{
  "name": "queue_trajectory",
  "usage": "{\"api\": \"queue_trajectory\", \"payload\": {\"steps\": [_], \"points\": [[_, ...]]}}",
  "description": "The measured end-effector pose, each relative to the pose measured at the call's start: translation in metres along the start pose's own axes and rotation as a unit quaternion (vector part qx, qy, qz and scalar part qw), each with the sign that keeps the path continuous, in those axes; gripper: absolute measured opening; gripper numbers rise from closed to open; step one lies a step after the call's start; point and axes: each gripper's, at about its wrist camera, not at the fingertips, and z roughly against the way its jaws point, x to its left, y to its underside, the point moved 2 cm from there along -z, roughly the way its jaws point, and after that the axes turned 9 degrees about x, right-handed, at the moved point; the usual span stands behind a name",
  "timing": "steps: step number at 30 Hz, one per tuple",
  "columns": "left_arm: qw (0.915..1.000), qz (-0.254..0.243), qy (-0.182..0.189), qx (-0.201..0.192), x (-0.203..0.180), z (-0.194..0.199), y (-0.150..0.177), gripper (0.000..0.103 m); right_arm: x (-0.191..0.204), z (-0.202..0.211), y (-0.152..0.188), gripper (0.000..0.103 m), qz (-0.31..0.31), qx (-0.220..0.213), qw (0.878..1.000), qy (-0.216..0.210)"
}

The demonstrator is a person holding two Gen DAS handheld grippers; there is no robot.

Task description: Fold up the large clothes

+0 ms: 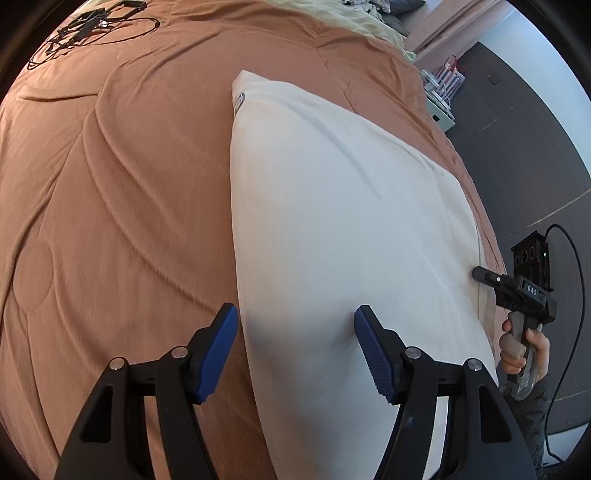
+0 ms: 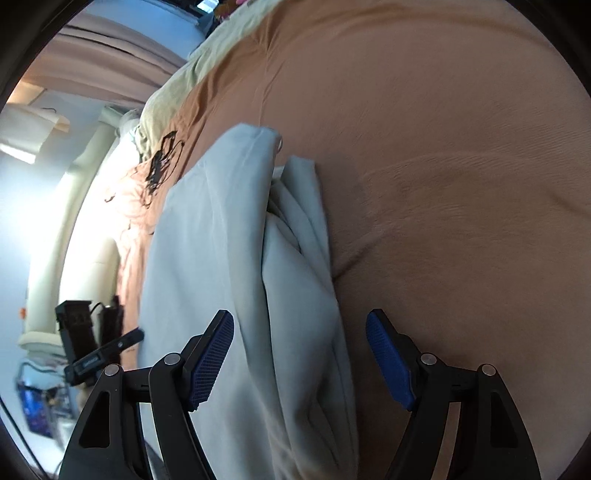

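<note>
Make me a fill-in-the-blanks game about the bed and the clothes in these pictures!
1. The white garment lies on a bed cover that is ____ in colour.
2. The pads on the left hand-held gripper are coloured ____.
3. The jaws of the right hand-held gripper stand ____, pressing on nothing.
4. The tangle of black cables lies on the ____.

Missing words: orange; blue; open; bed

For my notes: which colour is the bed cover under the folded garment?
Rust orange bed cover; the left wrist view shows it best.
</note>
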Motion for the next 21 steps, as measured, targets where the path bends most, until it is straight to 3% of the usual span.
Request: {"api": "queue_trajectory", "payload": {"steps": [12, 13, 15, 18, 21], "points": [[0.9996, 0.017, 0.0, -0.022, 0.014, -0.014, -0.045, 0.063, 0.009, -0.04, -0.056, 0.072, 0.002, 0.048, 0.995, -0.085], [0.9996, 0.016, 0.003, -0.024, 0.015, -0.015, -0.048, 0.059, 0.01, -0.043, -0.058, 0.069, 0.004, 0.049, 0.995, -0.085], [0.9993, 0.024, 0.015, -0.024, 0.017, -0.019, -0.053, 0.05, 0.014, -0.047, -0.057, 0.049, 0.018, 0.047, 0.997, -0.064], [0.999, 0.025, 0.014, -0.034, 0.015, -0.016, -0.051, 0.033, 0.019, -0.042, -0.054, 0.032, 0.035, 0.037, 0.998, -0.046], [0.9987, 0.009, 0.006, -0.049, 0.007, -0.006, -0.045, 0.02, 0.03, -0.03, -0.049, 0.026, 0.049, 0.018, 0.998, -0.033]]}}
